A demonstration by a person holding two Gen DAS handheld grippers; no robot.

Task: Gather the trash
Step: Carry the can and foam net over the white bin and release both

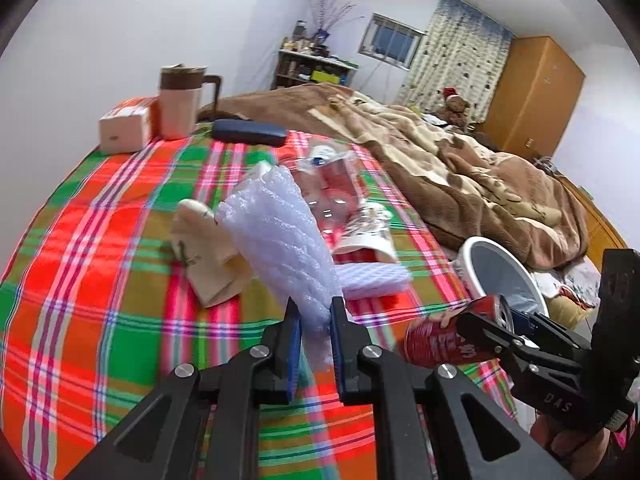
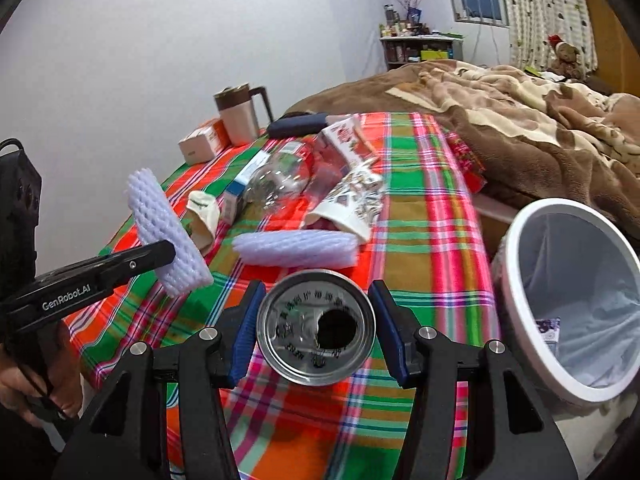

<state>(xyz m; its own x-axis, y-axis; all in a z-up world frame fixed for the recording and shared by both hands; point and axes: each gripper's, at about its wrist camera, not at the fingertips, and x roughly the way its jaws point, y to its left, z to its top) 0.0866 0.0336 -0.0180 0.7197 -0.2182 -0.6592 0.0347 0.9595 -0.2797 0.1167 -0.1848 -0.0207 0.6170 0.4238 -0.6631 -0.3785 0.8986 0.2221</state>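
While the two claws hang above the near edge of the table, the rest of the litter lies spread behind them on the plaid cloth (image 2: 420, 216). The left gripper (image 1: 314, 312) is clamped tight on a white foam net sleeve (image 1: 276, 232), lifted clear of the cloth and tilted. The right gripper (image 2: 316, 320) grips a red drink can (image 2: 316, 328) by its sides, the opened top facing the camera.

Just right of the table stands the trash bin (image 2: 516, 280), white-rimmed and lined with a pale bag; a small scrap already lies inside. Nothing sits between the can and the bin's mouth.

On the cloth I count one more foam sleeve (image 2: 296, 248) lying flat near the middle, one crushed clear plastic bottle (image 2: 280, 184) behind it, one patterned paper cup (image 2: 352, 208) on its side to the bottle's right, and one small cream glove-like cloth (image 2: 204, 216) to the left. Farther back lies a printed wrapper (image 2: 348, 136).

At the far left end stand things that look like keepers: one pinkish box (image 2: 202, 146), one lidded jug (image 2: 238, 116) with a brown handle touching it, and one dark flat case (image 2: 298, 124) beside that.

The table butts against a bed heaped with a brown blanket (image 2: 520, 128). A teddy bear (image 2: 564, 56) sits at the far end, near a cluttered shelf (image 2: 420, 48), a small window (image 2: 478, 0) with a patterned curtain, and white walls.
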